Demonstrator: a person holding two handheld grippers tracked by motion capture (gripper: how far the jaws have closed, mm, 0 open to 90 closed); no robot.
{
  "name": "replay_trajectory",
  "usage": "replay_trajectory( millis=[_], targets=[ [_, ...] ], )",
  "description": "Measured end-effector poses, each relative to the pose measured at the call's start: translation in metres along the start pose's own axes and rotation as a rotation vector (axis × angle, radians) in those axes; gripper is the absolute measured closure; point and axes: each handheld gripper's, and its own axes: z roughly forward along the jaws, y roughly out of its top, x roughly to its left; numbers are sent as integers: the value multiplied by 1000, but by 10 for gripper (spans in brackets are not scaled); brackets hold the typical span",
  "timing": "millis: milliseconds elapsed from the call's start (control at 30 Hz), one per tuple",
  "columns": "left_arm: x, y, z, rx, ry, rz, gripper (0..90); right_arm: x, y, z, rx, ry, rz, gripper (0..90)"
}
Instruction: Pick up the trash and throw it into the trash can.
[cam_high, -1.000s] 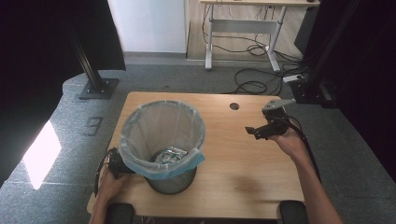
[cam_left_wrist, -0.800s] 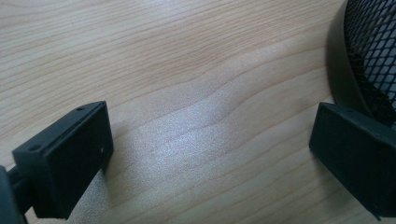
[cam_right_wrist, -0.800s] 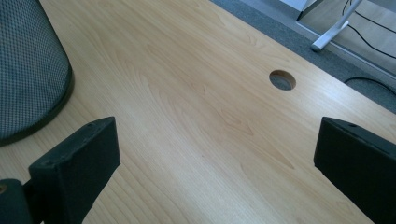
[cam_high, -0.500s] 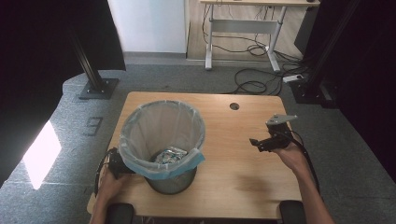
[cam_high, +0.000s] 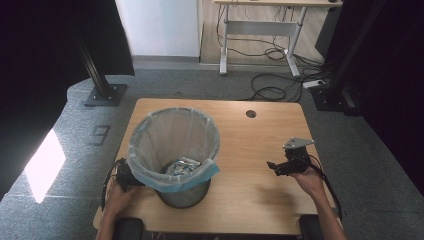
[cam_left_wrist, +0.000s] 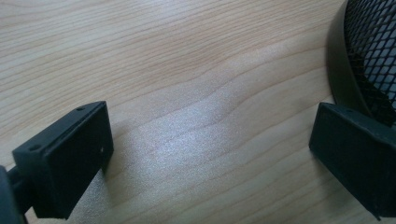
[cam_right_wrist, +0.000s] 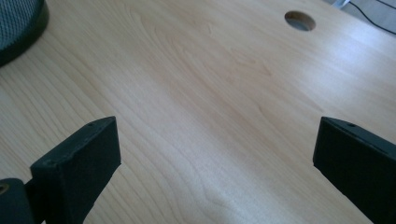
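Wooden table, pale and grained, carries everything in the high view. At its near edge the person's left hand holds the left gripper close to the near-left corner, tucked against the foot of a black mesh wastebasket. In the left gripper view its two black jaws stand wide apart over bare wood with nothing between them, and the right-hand jaw sits just beside the basket's dark base rim. Toward the near-right corner the right hand holds the right gripper, a grey plate on top and a cable trailing back along the forearm. Its jaws are likewise spread and empty over bare wood, well apart from the basket. The wastebasket stands on the left half of the table, lined with a translucent bag whose blue hem folds over the rim; crumpled silvery wrappers lie at the bottom. Near the far edge is a round cable hole.
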Motion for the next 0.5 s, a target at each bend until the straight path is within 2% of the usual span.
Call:
replay_trajectory(
  millis=[433,500],
  targets=[
    [0,0,0,0,0,0,0,9,-35,19,14,26,30,2],
    [0,0,0,0,0,0,0,12,-45,24,22,33,35,2]
  ],
)
